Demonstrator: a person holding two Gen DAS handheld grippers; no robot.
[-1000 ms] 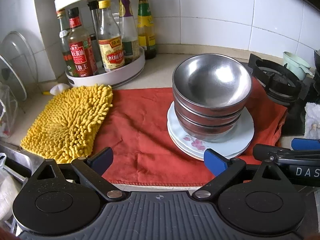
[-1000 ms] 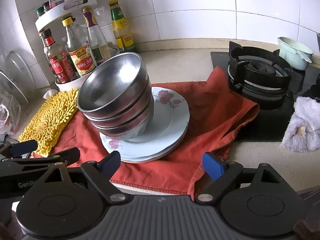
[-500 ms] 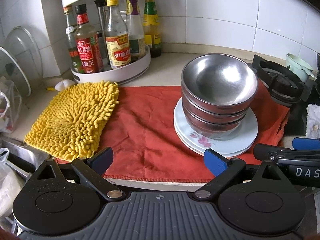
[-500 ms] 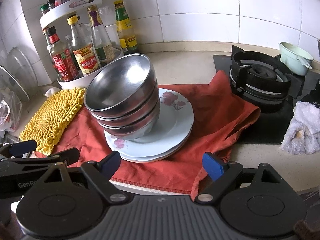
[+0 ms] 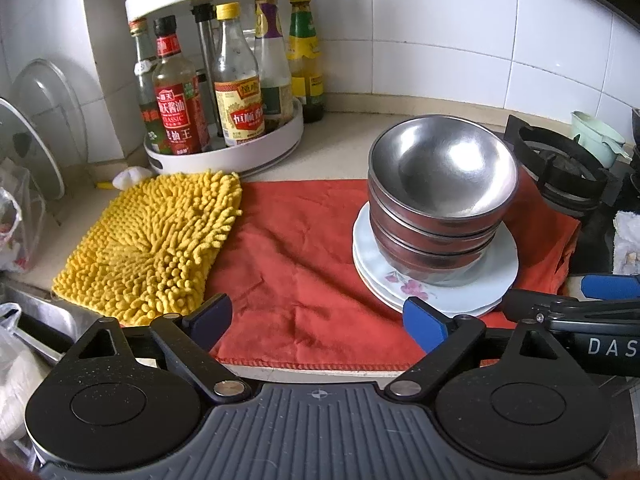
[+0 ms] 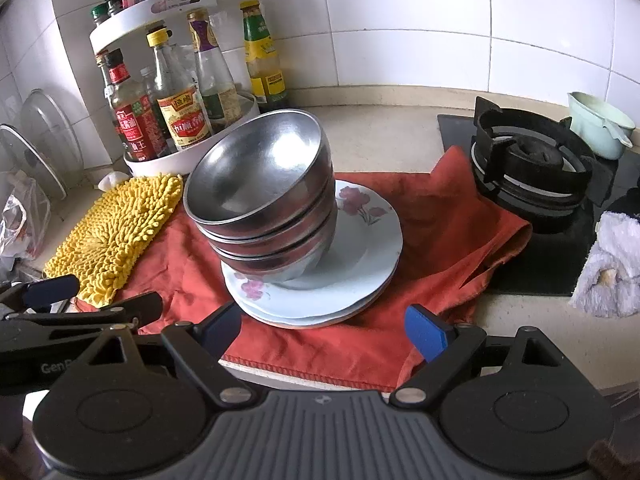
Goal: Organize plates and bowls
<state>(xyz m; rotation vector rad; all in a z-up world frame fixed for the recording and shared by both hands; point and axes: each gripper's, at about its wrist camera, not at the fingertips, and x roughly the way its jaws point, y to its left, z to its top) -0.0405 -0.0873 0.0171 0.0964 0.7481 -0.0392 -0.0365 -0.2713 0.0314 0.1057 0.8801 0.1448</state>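
A stack of steel bowls (image 5: 440, 196) (image 6: 260, 200) sits on a stack of white flowered plates (image 5: 496, 280) (image 6: 360, 248), which lie on a red cloth (image 5: 304, 264) (image 6: 440, 220). My left gripper (image 5: 318, 320) is open and empty, over the cloth's front edge, left of the dishes. My right gripper (image 6: 324, 328) is open and empty, just in front of the plates. Each gripper shows at the edge of the other's view.
A yellow chenille mitt (image 5: 152, 236) lies left of the cloth. A white rack of sauce bottles (image 5: 216, 112) stands behind it. A gas burner (image 6: 532, 168), a pale green cup (image 6: 600, 128) and a white rag (image 6: 612, 264) are at the right. Pot lids (image 5: 36, 136) lean at the left.
Both grippers have drifted slightly left and back from the counter; the dishes sit further right in both views. Both stay open; the bowls and plates have not moved.
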